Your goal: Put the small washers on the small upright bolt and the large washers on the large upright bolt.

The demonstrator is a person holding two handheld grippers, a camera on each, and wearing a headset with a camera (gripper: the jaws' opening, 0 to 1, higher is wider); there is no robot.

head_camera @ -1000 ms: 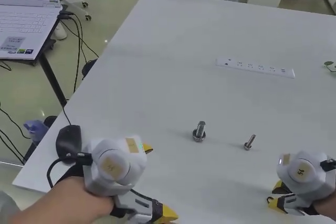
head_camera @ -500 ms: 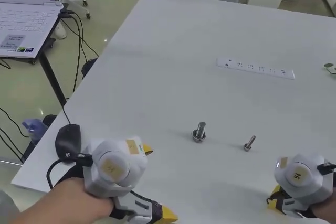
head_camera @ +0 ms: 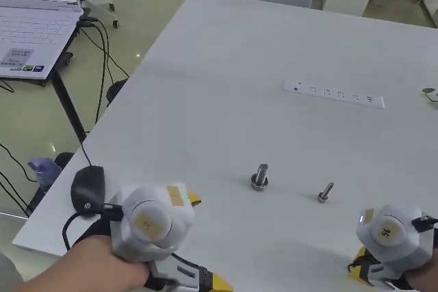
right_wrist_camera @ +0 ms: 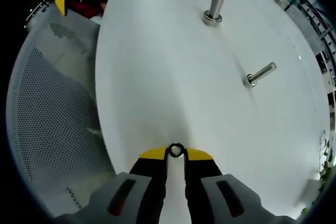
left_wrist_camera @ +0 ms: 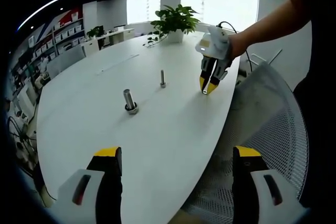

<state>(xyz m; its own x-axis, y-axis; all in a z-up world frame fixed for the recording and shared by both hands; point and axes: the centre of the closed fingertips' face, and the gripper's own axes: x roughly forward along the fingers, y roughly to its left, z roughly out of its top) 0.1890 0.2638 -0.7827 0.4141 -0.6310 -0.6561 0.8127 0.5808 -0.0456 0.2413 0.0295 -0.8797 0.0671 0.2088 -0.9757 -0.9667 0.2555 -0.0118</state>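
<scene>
Large bolt (head_camera: 260,176) upright, small bolt (head_camera: 326,192) beside it, washer (right_wrist_camera: 176,150) in right claw (right_wrist_camera: 176,154)

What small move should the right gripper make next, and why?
Probably carry the right gripper forward toward the small bolt: its jaws are shut on a washer that looks small, and that bolt stands ahead on the white table, nearer than the large bolt.

The surface (head_camera: 226,59) was white; the large bolt (head_camera: 260,176) and small bolt (head_camera: 326,192) were silver-grey. The left tongs (left_wrist_camera: 177,153) and right tongs (right_wrist_camera: 176,156) were black, tipped yellow. The washer (right_wrist_camera: 169,150) was dark grey.
</scene>
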